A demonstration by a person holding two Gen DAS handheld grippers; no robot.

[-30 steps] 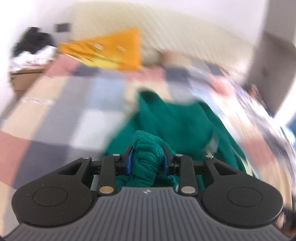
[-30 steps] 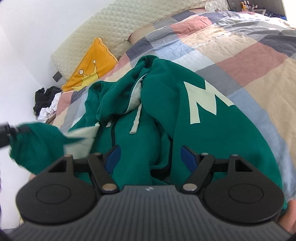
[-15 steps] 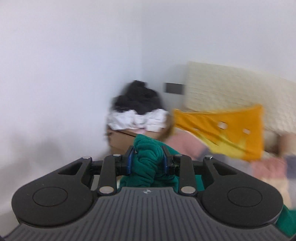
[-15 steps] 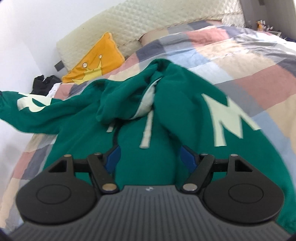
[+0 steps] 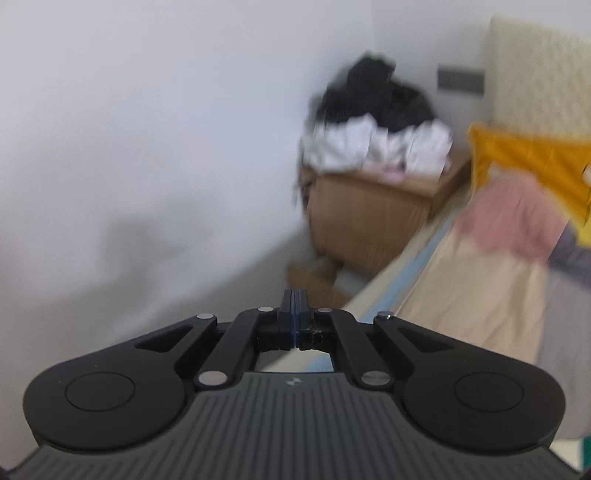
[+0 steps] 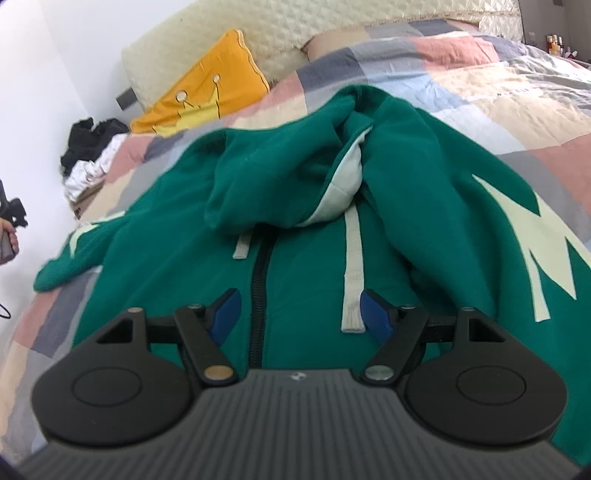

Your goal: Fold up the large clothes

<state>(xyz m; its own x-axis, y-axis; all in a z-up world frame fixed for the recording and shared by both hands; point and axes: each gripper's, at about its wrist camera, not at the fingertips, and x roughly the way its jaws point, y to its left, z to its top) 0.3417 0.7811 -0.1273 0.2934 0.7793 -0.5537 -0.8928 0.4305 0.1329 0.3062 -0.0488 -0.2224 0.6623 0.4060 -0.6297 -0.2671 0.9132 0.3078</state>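
Note:
A green zip hoodie (image 6: 295, 206) with cream letters lies front up on the patchwork bed cover (image 6: 509, 85). Its hood is bunched at the top and its left sleeve (image 6: 77, 254) stretches out toward the bed's left edge. My right gripper (image 6: 301, 314) is open and empty, hovering low over the hoodie's chest beside the zip and the drawstrings. My left gripper (image 5: 294, 310) is shut with nothing between its fingers. It points off the bed's left side at the wall, and the hoodie is out of its view.
A yellow crown pillow (image 6: 207, 92) leans on the quilted headboard (image 6: 295, 26). A wooden bedside table (image 5: 369, 210) piled with black and white clothes (image 5: 376, 129) stands left of the bed. The white wall (image 5: 129, 147) is close on the left.
My left gripper pulled the green sleeve out to the left, let it go and shut empty. The sleeve now lies flat on the bed. My right gripper moved closer over the hoodie's chest.

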